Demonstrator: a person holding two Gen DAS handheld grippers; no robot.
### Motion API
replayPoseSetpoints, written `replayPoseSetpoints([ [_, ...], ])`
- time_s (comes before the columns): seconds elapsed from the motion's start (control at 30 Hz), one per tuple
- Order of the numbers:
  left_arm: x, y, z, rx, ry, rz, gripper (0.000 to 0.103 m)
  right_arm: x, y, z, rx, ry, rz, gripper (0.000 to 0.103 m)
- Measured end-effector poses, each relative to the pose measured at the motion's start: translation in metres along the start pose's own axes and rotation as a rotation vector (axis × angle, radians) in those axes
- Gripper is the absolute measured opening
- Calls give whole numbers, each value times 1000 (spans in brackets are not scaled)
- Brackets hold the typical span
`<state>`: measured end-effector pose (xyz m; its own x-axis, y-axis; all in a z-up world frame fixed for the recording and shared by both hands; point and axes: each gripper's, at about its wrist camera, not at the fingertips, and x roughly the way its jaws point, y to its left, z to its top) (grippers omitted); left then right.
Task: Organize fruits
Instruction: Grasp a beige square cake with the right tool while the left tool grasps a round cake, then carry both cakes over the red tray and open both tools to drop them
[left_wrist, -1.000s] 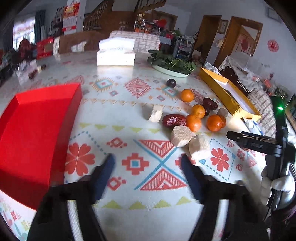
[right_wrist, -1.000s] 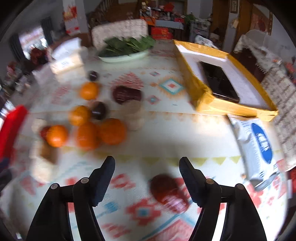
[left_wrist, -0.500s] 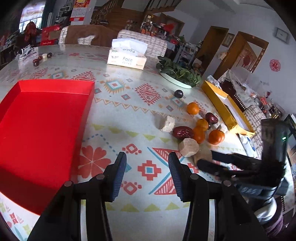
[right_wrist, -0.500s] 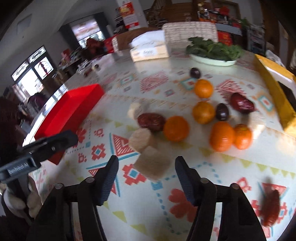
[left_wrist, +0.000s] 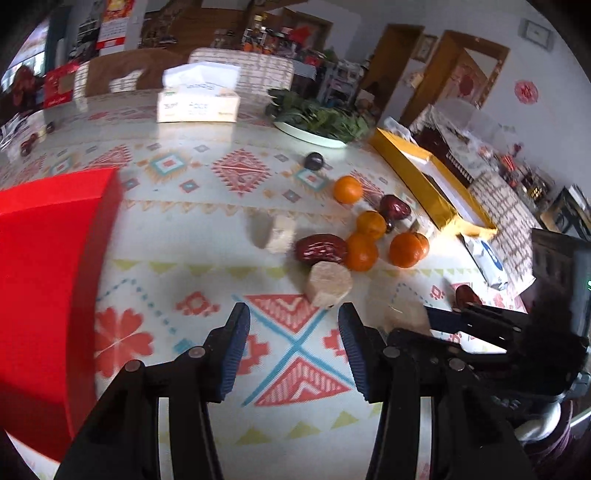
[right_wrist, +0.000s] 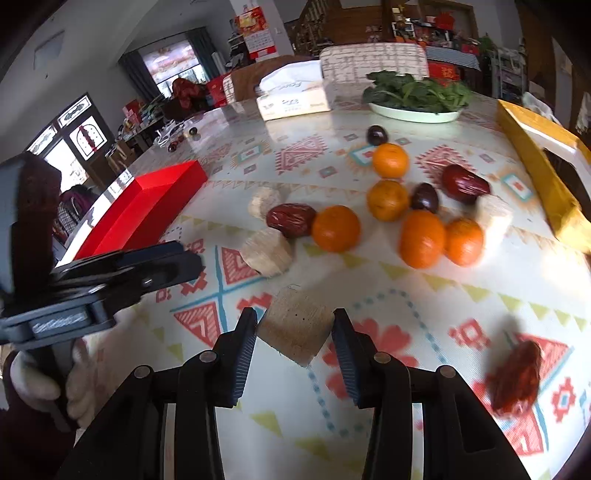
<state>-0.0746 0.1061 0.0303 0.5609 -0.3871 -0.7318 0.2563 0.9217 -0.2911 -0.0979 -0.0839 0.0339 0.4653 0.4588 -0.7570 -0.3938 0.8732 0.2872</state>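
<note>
1. The right gripper (right_wrist: 294, 334) has its fingers on both sides of the tan block (right_wrist: 295, 326), not visibly pressing; the block sits cornerwise, so it may twist out.
2. The left gripper (left_wrist: 293, 345) is open and empty (near the round piece (left_wrist: 328, 282)).
3. The oranges (right_wrist: 335, 228) at twelve o'clock could roll if bumped.

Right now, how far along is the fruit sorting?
Nothing looks sorted: what shows of the red rectangular tray is bare. In hand: the right hand-held gripper brackets a beige cut chunk; contact is unclear. The left hand-held gripper is open, empty. Left on the table: five oranges, including one, red dates like one, dark plums, other beige chunks.
</note>
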Motion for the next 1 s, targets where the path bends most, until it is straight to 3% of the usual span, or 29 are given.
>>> replayPoseSetpoints([
  [0.13,15,-15,8,38,20,-37,49,-12,-7,-10,21,-8,-9,45],
  [0.3,40,-32,12,84,62,-19,49,-19,-11,-17,44,-13,-8,46],
  [0.37,47,-35,11,98,68,11,42,-20,-11,-17,45,-13,-10,46],
  [0.4,47,-36,10,105,61,35,31,-21,-10,-17,43,-13,-11,46],
  [0.47,44,-31,10,79,57,21,30,-22,-5,-17,34,-15,-15,46],
  [0.6,22,-9,10,-12,3,10,30,-25,9,-14,10,-20,-14,46],
  [0.77,-33,39,4,-150,-102,13,30,-23,37,2,-34,-25,22,46],
  [1.0,-111,117,-12,-271,-233,223,30,-4,117,46,-147,-40,157,46],
])
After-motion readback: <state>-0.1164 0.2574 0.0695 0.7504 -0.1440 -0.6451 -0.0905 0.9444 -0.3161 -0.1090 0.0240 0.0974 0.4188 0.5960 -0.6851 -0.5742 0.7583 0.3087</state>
